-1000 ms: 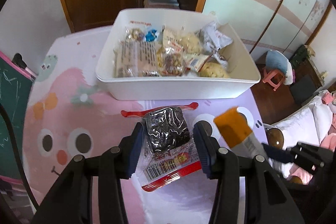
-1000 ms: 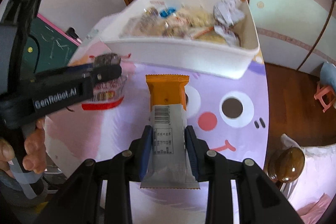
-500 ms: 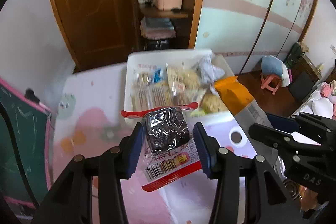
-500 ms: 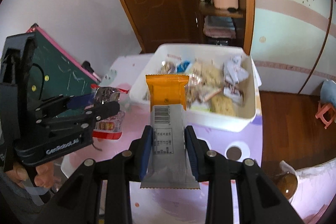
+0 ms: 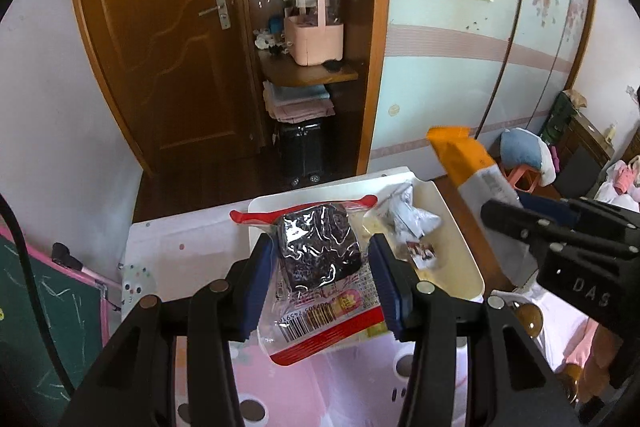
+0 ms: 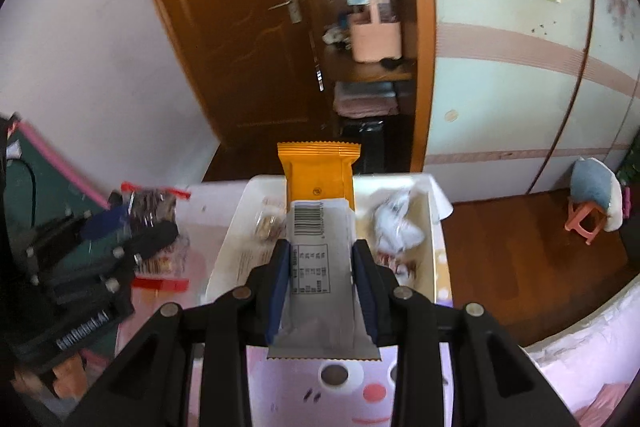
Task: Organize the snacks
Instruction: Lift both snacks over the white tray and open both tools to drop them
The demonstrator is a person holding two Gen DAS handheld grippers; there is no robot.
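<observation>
Left gripper [image 5: 322, 281]: jaws clamped on a clear packet [image 5: 320, 275] with a dark cake inside and red seal edges, gripped by its two sides and held in the air. Right gripper [image 6: 320, 283]: jaws closed on an orange-and-white bar [image 6: 320, 227], gripped at its lower half with the orange end pointing forward. Both items are off the bench [image 6: 400, 395] and sit above or just short of the white bin [image 5: 460, 247] — neither is inside it yet.

The bin stands at the far end of the bench and already holds several wrapped snacks, among them a crumpled white wrapper [image 6: 394, 223] and small clear packs [image 6: 266, 223]. What shows of the bench is bare of loose snacks, though the grippers hide much of it.

Judgement: sorting is well advanced. Two items are in transit — lowering and release into the bin remain for both.
</observation>
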